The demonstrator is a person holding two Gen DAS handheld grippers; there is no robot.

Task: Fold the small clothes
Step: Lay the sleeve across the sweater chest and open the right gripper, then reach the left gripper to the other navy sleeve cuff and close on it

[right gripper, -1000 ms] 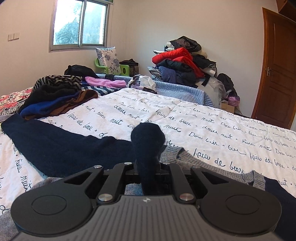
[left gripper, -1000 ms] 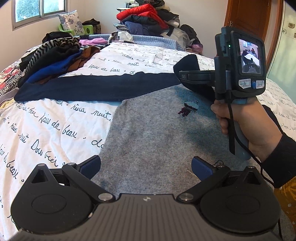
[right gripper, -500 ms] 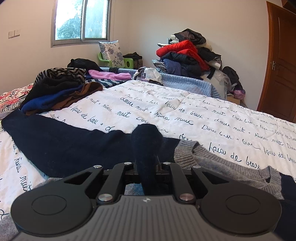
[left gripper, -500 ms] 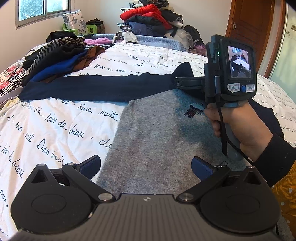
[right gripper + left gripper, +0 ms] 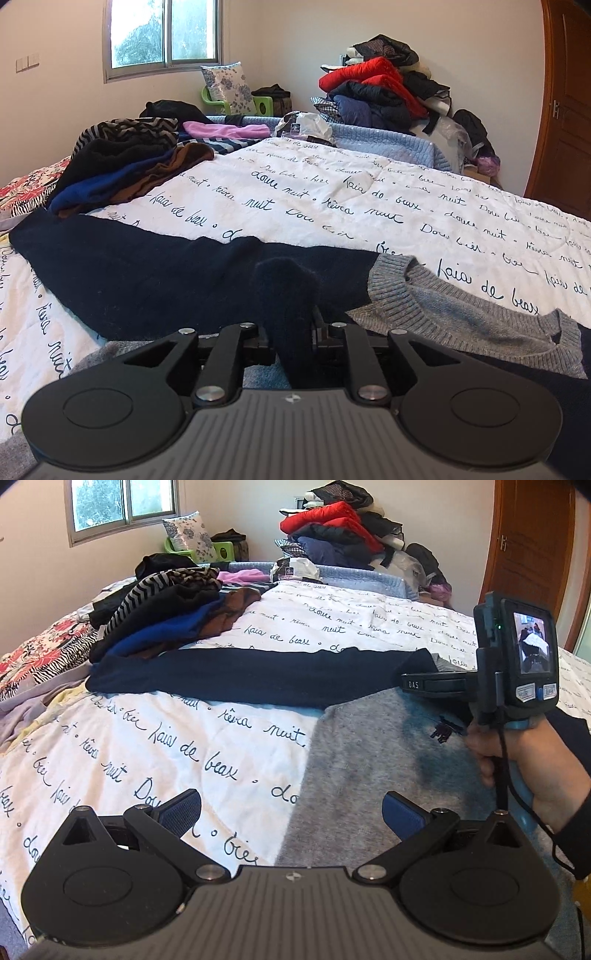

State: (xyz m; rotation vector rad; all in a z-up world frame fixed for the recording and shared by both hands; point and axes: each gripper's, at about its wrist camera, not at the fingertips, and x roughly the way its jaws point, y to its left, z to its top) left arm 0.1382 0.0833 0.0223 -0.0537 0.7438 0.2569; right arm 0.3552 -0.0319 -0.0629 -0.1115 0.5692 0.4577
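A grey knit sweater (image 5: 369,746) with navy sleeves lies flat on the white script-printed quilt (image 5: 147,746). One navy sleeve (image 5: 240,675) stretches out to the left across the quilt. My left gripper (image 5: 291,808) hovers open over the sweater's left edge, nothing between its blue pads. In the left wrist view my right gripper (image 5: 410,684) sits low at the sweater's shoulder, held by a hand (image 5: 517,760). In the right wrist view a bunched fold of the navy sleeve (image 5: 284,291) stands between the jaws of my right gripper (image 5: 291,328), which are opening. The grey ribbed collar (image 5: 406,291) lies just to the right.
A stack of folded dark, blue and brown clothes (image 5: 166,616) sits at the quilt's far left. A tall heap of jackets (image 5: 332,528) rises behind the bed. A wooden door (image 5: 532,542) stands at the right. A floral cover (image 5: 40,653) shows at the left edge.
The right gripper sank with the navy fold down onto the sweater's shoulder, and its jaws have parted slightly. The left gripper drew back and up, still open.
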